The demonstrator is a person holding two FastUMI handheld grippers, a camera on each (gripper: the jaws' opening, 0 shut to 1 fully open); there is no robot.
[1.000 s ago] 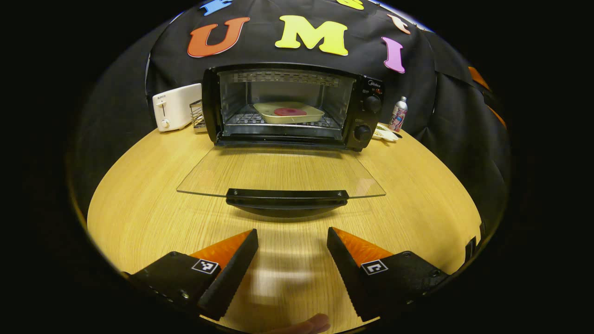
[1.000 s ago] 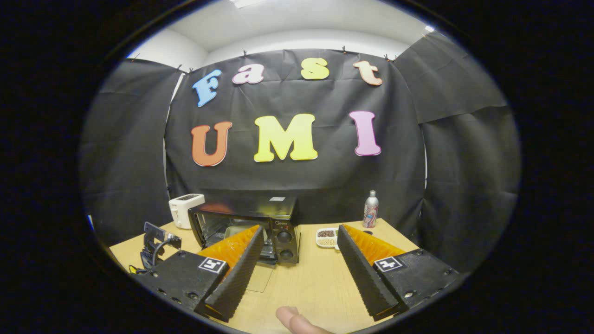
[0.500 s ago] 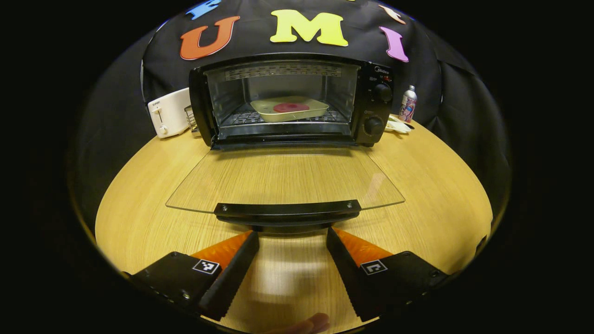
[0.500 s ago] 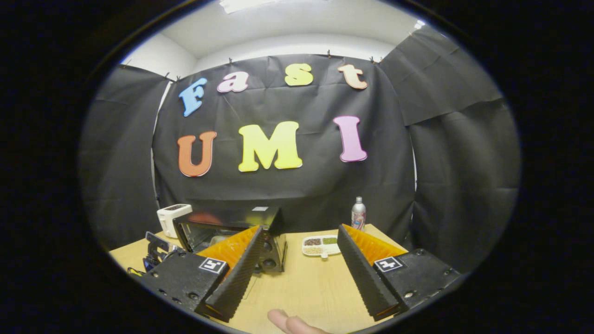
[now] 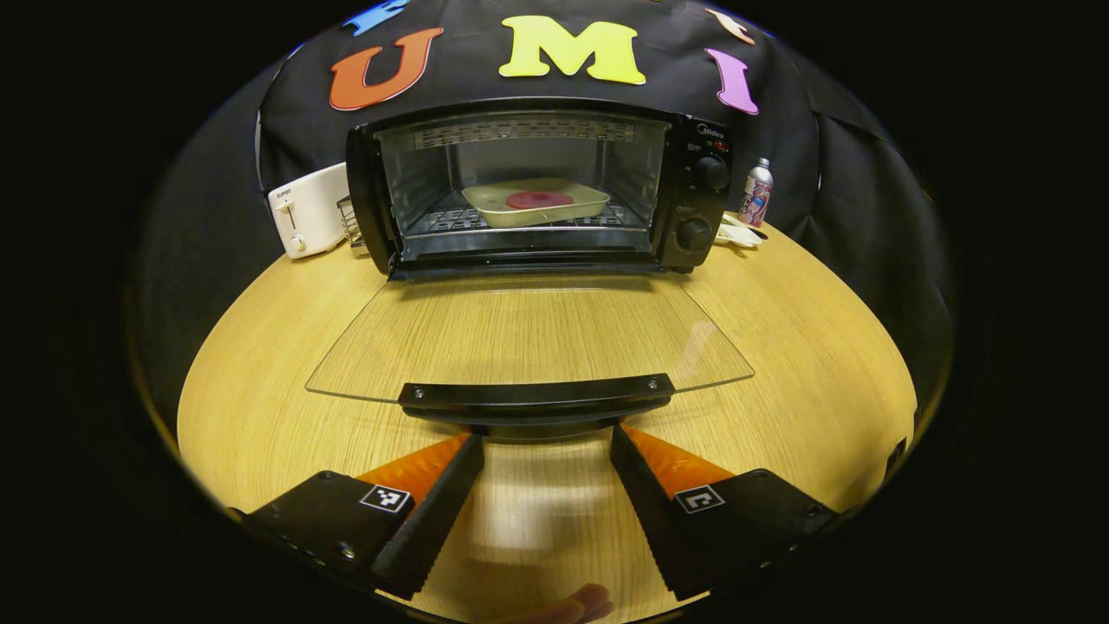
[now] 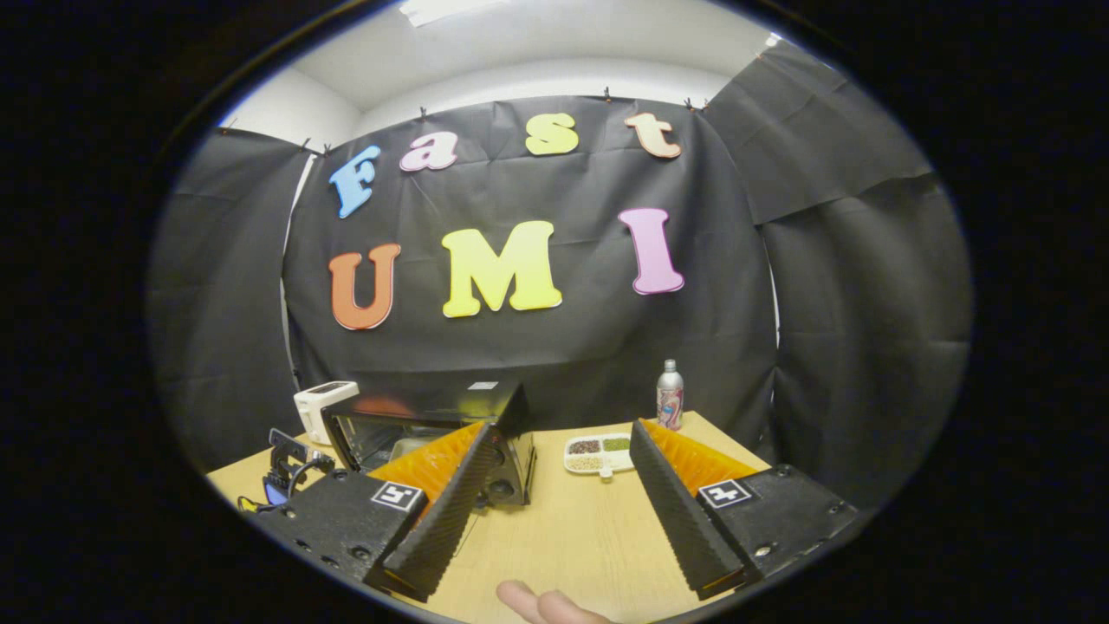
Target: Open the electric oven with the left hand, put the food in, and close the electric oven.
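Your left gripper (image 5: 546, 438): jaws wide, empty, lower centre below door handle (image 5: 535, 394) (poised to lift); tray (image 5: 535, 201) sat inside oven (image 5: 537, 186). Right gripper (image 6: 559, 433): wide, empty.

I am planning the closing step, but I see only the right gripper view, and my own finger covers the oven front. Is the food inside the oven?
Observer: Yes. In the left gripper view a tray with a red food piece sits on the rack inside the oven.
Operator: And the door?
Observer: The glass door lies fully open, flat over the table.
Operator: Where is the left gripper?
Observer: The left gripper is open, its tips just in front of the door handle.
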